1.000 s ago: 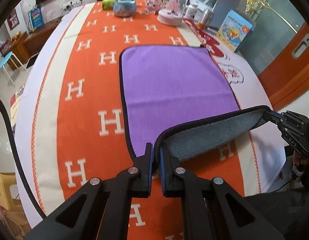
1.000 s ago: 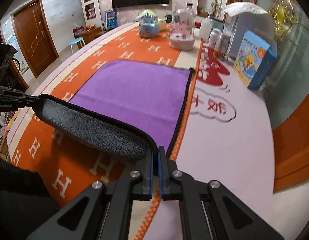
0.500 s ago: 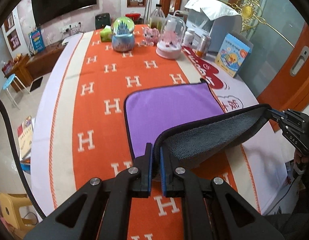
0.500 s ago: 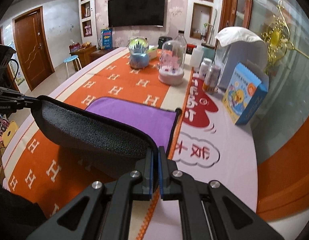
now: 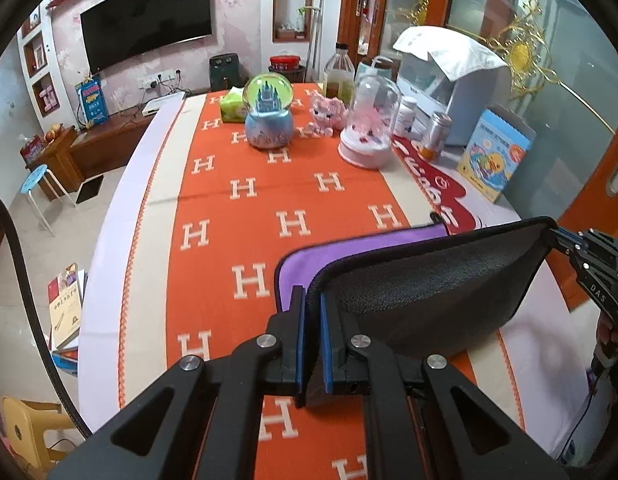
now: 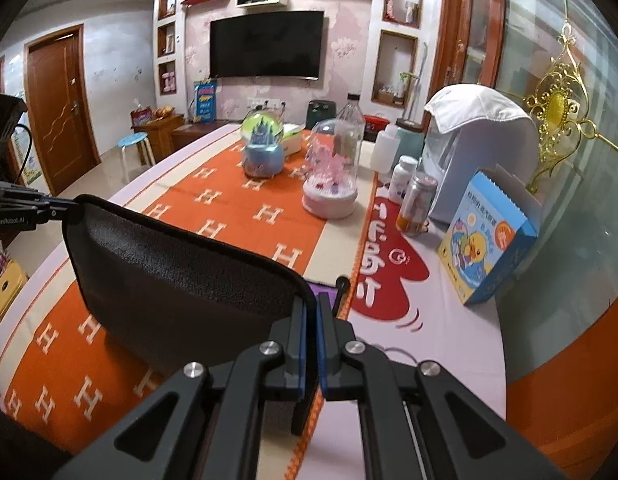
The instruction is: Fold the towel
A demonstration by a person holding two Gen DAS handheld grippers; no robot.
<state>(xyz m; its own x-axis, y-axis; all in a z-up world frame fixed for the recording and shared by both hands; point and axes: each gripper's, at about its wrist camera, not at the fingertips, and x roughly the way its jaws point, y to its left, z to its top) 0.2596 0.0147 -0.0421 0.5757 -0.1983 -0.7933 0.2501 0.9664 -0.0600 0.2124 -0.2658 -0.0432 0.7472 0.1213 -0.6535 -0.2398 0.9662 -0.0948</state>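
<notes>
The towel (image 5: 421,292) is purple on top with a dark grey underside and black trim. Its near edge is lifted high and stretched between my two grippers, grey side facing the cameras. My left gripper (image 5: 312,304) is shut on the near left corner. My right gripper (image 6: 312,312) is shut on the near right corner, and also shows at the right of the left wrist view (image 5: 565,236). A strip of the purple side (image 5: 349,248) still lies on the table beyond the lifted part. In the right wrist view the grey underside (image 6: 181,280) hides most of the purple.
The table carries an orange cloth with white H letters (image 5: 245,188). At its far end stand a snow globe (image 5: 267,112), a pink glass-dome ornament (image 5: 369,128), a bottle (image 5: 340,76), jars (image 6: 419,200), a blue box (image 6: 485,248) and a white appliance (image 6: 477,148). A blue stool (image 5: 35,174) stands on the floor at left.
Both grippers have risen and moved toward the far end with the towel's near edge. More of the towel has come off the table, and less purple shows.
</notes>
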